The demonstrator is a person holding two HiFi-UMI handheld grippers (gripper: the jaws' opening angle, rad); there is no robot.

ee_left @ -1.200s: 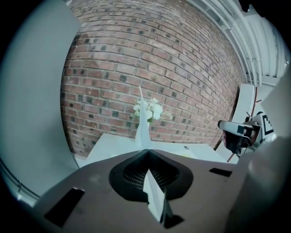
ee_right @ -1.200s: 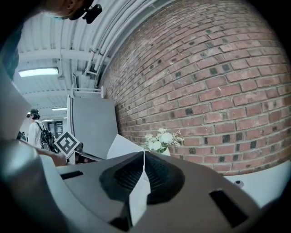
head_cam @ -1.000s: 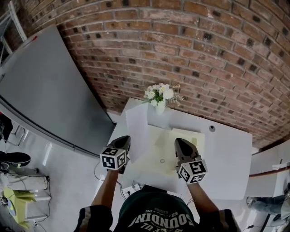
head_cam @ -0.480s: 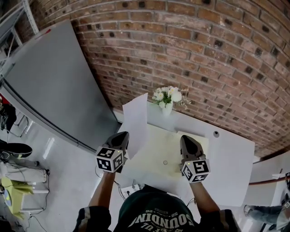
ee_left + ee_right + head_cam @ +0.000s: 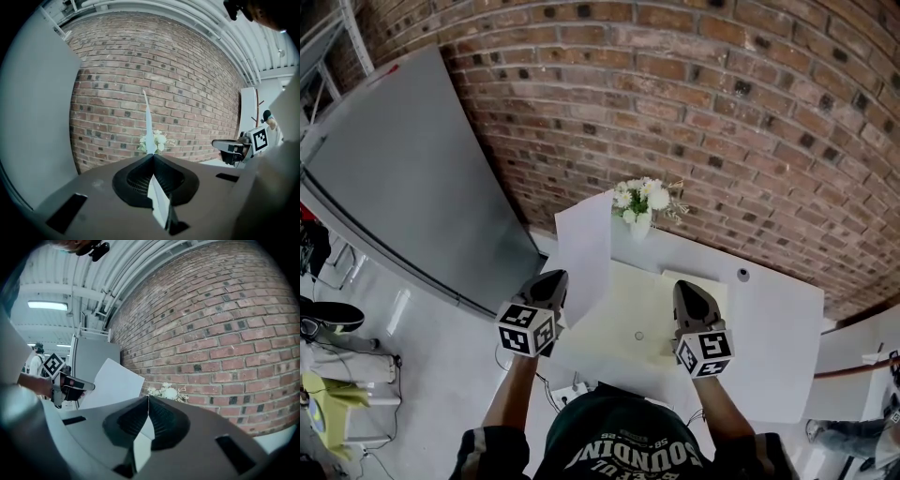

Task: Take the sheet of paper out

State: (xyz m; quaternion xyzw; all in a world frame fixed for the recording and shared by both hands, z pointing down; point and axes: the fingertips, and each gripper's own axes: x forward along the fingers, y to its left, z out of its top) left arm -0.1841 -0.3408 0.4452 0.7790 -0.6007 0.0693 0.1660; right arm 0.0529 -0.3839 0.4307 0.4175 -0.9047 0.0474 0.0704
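The left gripper (image 5: 560,276) had its jaws pressed together on the bottom edge of the sheet of paper (image 5: 584,251), which stood upright beyond the jaw tips, lifted off the table (image 5: 773,323). Seen edge-on along those jaws, the sheet rose as a thin white line in front of the flowers (image 5: 639,196). The right gripper (image 5: 683,285) was clamped shut on a pale flap of the yellow folder (image 5: 623,323) lying on the table under and ahead of its jaws.
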